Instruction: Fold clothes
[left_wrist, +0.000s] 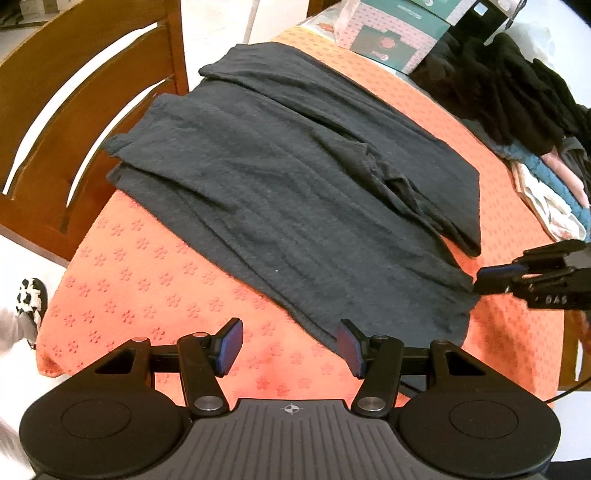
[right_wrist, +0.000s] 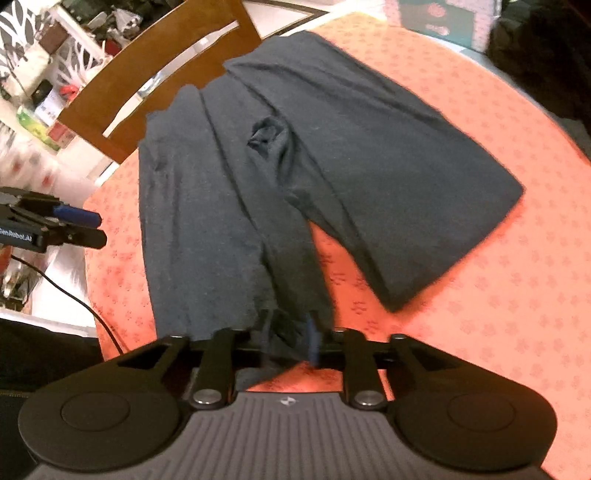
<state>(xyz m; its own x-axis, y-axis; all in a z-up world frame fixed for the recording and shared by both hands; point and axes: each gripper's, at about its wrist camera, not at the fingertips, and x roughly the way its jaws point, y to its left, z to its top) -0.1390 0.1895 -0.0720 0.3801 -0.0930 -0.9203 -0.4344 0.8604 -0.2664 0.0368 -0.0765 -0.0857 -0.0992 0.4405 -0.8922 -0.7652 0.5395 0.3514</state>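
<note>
**Here, a dark garment half-folded on the orange cloth**

Here the dark charcoal knit garment (left_wrist: 280, 177) lies spread on a round table covered by an orange tablecloth (left_wrist: 147, 280) embossed with small flowers. One side of it is folded over the middle, leaving long creases and a rumpled opening near the centre.

The left gripper (left_wrist: 290, 347) hangs above the near hem with its jaws parted and nothing between the blue pads (left_wrist: 231, 345); the right-hand pad sits just over the fabric's edge.

The right gripper (right_wrist: 288, 341) is at the garment's near corner, and a bunch of the dark cloth sits gathered between its fingers. That view is blurred, so I cannot tell whether the pads press on the cloth or only stand round it.

A brown wooden slatted chair (left_wrist: 74, 96) stands at the far side, and a heap of dark and pastel clothes (left_wrist: 535, 122) lies on the table's right.
</note>
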